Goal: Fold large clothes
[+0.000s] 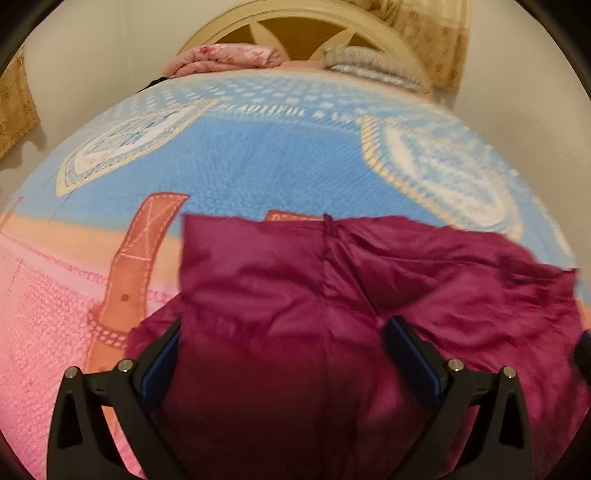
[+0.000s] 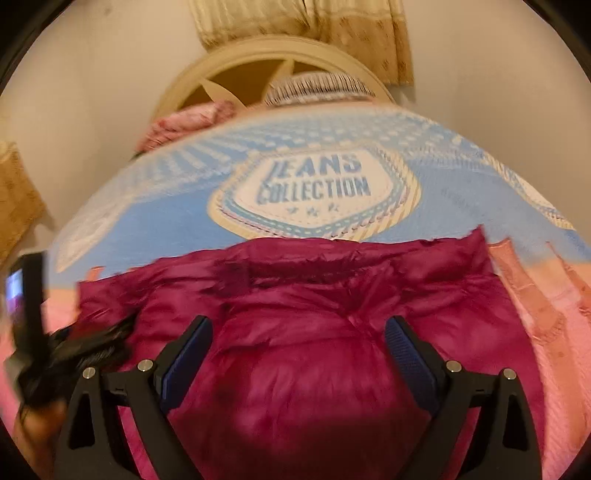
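A magenta garment [image 1: 332, 295] of shiny, crinkled, slightly puffy fabric lies on a bed, on the pink lower half of a bedspread [image 1: 258, 155] whose far half is blue. In the left wrist view a straight hem edge faces the headboard [image 1: 295, 22], and a stitched seam runs from that edge back toward the camera; the cloth spreads wider to the right, so its long axis appears to run across the bed, though its near end is out of frame. In the right wrist view the garment [image 2: 314, 332] shows a darker band parallel to its far edge.

The left gripper [image 1: 284, 350] hangs above the fabric with its jaws spread wide, pinching nothing. The right gripper [image 2: 297, 350] is likewise spread apart over the cloth.

Pillows [image 1: 221, 59] rest against the headboard.
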`<state>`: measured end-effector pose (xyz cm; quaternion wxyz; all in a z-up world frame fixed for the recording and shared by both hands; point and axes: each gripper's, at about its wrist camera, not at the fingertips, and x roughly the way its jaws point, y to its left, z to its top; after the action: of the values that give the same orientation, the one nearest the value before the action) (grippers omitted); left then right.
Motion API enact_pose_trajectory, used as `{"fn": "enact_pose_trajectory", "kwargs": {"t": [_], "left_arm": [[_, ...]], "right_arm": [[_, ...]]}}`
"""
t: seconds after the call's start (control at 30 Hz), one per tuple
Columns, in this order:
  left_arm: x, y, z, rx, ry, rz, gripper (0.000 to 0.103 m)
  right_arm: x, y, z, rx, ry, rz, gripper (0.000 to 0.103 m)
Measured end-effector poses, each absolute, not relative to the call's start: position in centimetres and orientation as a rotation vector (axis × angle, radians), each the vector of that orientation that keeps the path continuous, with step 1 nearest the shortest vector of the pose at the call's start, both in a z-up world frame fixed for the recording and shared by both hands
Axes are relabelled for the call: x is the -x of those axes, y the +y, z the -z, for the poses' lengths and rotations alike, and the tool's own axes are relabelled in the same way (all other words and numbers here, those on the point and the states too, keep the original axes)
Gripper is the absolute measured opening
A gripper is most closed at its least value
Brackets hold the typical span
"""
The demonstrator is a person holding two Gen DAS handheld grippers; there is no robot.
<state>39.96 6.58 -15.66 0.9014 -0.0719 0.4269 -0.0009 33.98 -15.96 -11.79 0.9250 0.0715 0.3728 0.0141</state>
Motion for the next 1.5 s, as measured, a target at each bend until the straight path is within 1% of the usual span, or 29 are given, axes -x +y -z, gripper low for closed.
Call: {"fn": "enact_pose_trajectory", "kwargs": {"t": [0.1,0.2,0.37,0.53,0.6,0.63,0.67,0.7,0.77,0.8,0.83,0.87,0.9,1.0,1.23,1.37,1.5], "left_arm": [[-35.9,8.0,13.2,0.141,0.823,0.064,0.103],[-31.3,10.1,12.4,0.138,0.784,0.087,0.103],[-26.4,13.1,15.3,0.229,0.839,0.117,0.103],[-24.7,12.6,17.1,0.313,0.857,0.188,0.103],[-25.1,12.2,18.0,0.337,0.881,0.201,0.099],[-25.3,12.2,18.2,0.351,0.879,0.21,0.098],[-25.5,12.2,18.4,0.365,0.873,0.222,0.092],[-25.7,12.2,18.5,0.391,0.869,0.245,0.082],[-25.6,12.6,18.3,0.428,0.847,0.273,0.069],[-25.5,12.8,18.2,0.446,0.831,0.294,0.049],[-25.7,12.9,18.3,0.482,0.833,0.349,0.036],[-25.7,13.1,18.5,0.523,0.829,0.388,0.025],[-25.6,13.1,18.4,0.537,0.82,0.392,0.021],[-24.6,12.2,16.5,0.501,0.75,0.443,0.016],[-22.9,8.5,8.5,0.415,0.605,0.572,0.015],[-22.7,3.3,4.0,0.325,0.573,0.668,0.015],[-22.4,-1.2,1.7,0.21,0.537,0.74,0.015]], "right_arm": [[-31.6,-15.8,12.4,-0.108,0.784,-0.064,0.095],[-29.9,-15.1,13.5,-0.083,0.808,-0.116,0.095],[-28.5,-13.2,16.2,0.008,0.833,-0.107,0.095],[-28.8,-13.3,17.4,0.025,0.863,-0.098,0.096],[-29.0,-13.3,17.7,0.03,0.872,-0.093,0.098],[-29.0,-13.3,17.7,0.033,0.877,-0.09,0.098],[-29.0,-13.3,17.8,0.033,0.878,-0.09,0.099],[-28.9,-13.4,17.8,0.03,0.874,-0.091,0.099],[-28.8,-13.6,17.8,0.024,0.866,-0.092,0.099],[-28.7,-13.6,17.8,0.023,0.863,-0.092,0.099],[-28.7,-13.5,17.8,0.022,0.86,-0.091,0.099],[-28.7,-13.5,17.8,0.021,0.857,-0.092,0.099],[-28.6,-13.6,17.8,0.015,0.855,-0.094,0.099],[-28.5,-13.6,17.7,0.005,0.851,-0.098,0.099],[-28.4,-14.0,17.7,-0.01,0.854,-0.11,0.099],[-28.3,-14.7,17.1,-0.03,0.868,-0.149,0.099],[-26.6,-17.4,15.5,-0.102,0.874,-0.19,0.099]]}}
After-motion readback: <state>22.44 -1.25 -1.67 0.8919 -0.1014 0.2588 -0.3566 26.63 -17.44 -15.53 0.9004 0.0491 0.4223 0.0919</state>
